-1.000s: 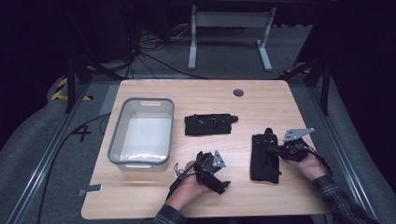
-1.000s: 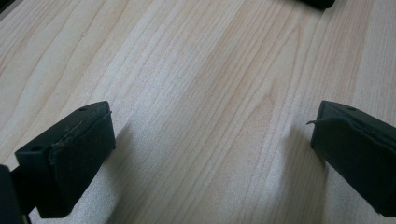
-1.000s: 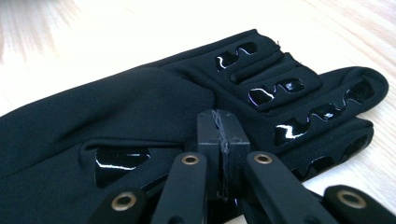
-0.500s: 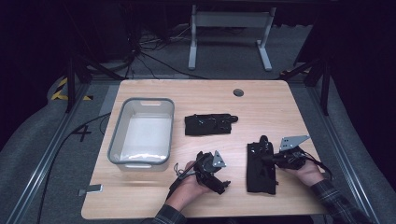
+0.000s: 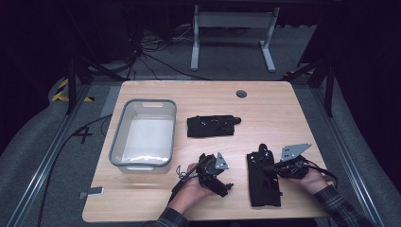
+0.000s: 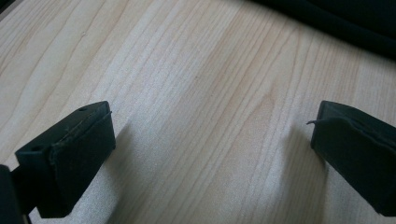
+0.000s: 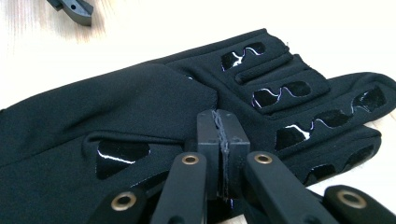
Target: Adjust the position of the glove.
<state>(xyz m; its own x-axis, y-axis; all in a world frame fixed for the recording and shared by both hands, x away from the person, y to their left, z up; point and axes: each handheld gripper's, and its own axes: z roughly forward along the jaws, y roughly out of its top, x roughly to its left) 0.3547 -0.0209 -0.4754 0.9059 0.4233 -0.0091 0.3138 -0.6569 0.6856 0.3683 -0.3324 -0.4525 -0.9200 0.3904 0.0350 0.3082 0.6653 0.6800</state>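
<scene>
A black glove (image 5: pixel 263 181) lies flat on the wooden table (image 5: pixel 198 99) at the front right, fingers pointing away from the person. My right gripper (image 5: pixel 274 168) is shut on it, and in the right gripper view the closed jaws pinch the fabric of the glove (image 7: pixel 140 107) near the base of its fingers at my right gripper (image 7: pixel 219 135). A second black glove (image 5: pixel 213 126) lies near the table's middle. My left gripper (image 5: pixel 215 177) rests at the front centre, and the left gripper (image 6: pixel 210 144) is open over bare wood.
A grey plastic bin (image 5: pixel 113 142) stands at the left of the table, nothing visible inside. A round cable hole (image 5: pixel 241 93) sits near the far edge. A dark shape (image 6: pixel 350 18) crosses the top right of the left gripper view.
The right gripper has pulled the near glove toward the person's edge of the table. The left gripper and the middle glove have stayed put.
</scene>
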